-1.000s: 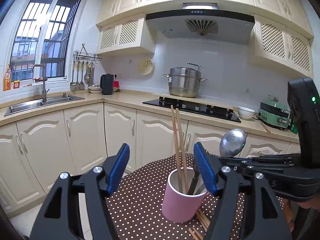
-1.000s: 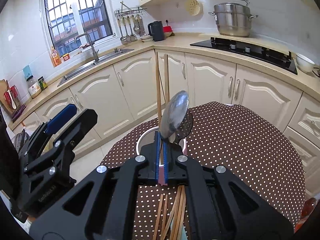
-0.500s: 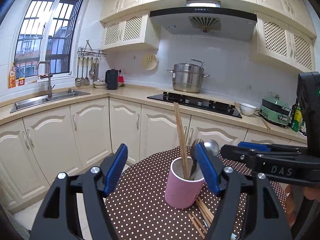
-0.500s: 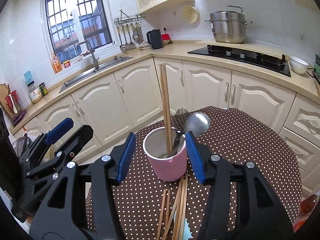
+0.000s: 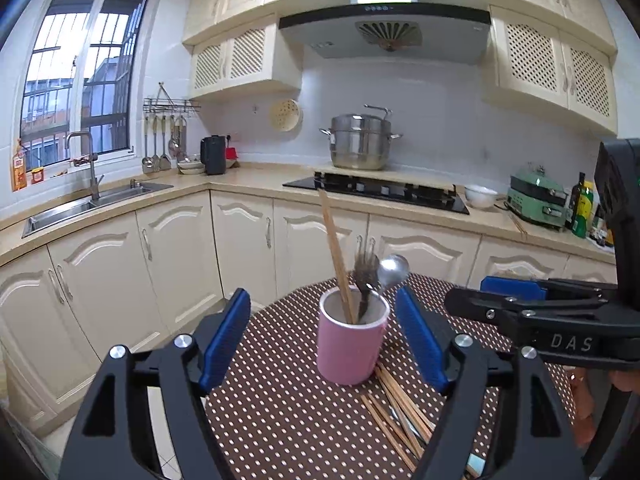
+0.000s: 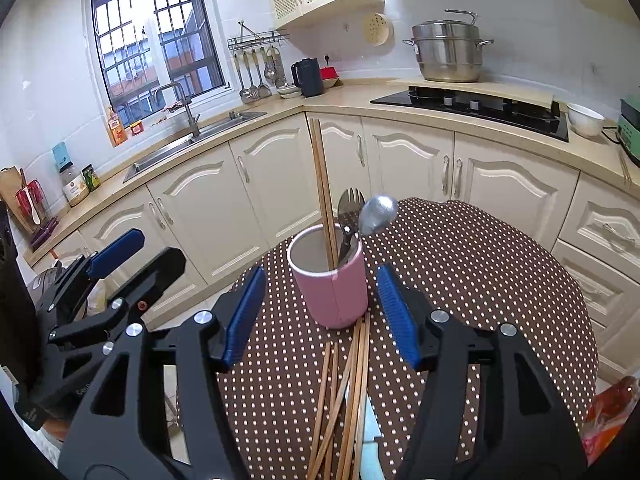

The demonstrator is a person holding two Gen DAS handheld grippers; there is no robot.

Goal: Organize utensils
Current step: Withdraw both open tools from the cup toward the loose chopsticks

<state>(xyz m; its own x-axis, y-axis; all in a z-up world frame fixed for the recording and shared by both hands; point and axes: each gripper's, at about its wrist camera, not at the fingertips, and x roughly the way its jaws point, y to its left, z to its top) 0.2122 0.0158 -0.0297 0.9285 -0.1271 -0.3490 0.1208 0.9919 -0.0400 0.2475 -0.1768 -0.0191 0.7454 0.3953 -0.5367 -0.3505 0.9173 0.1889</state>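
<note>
Pink cup (image 6: 332,280), centre frame on dotted counter (image 6: 480,280), holds spoon (image 6: 378,208), fork, chopsticks. Loose chopsticks (image 6: 352,380) below. Both tongs (image 6: 320,316) (image 5: 324,340) opening, empty. Risk: nudging cup, tipping it.

The lower ends of the chopsticks (image 6: 325,204), fork (image 6: 349,216) and spoon (image 6: 376,210) are hidden inside my cup (image 6: 332,280). In the left view the fork (image 5: 365,276) is blurred. The loose chopsticks (image 6: 348,392) run off the bottom edge. My fingers (image 6: 390,312) hide part of the cloth-covered counter (image 6: 480,280).
</note>
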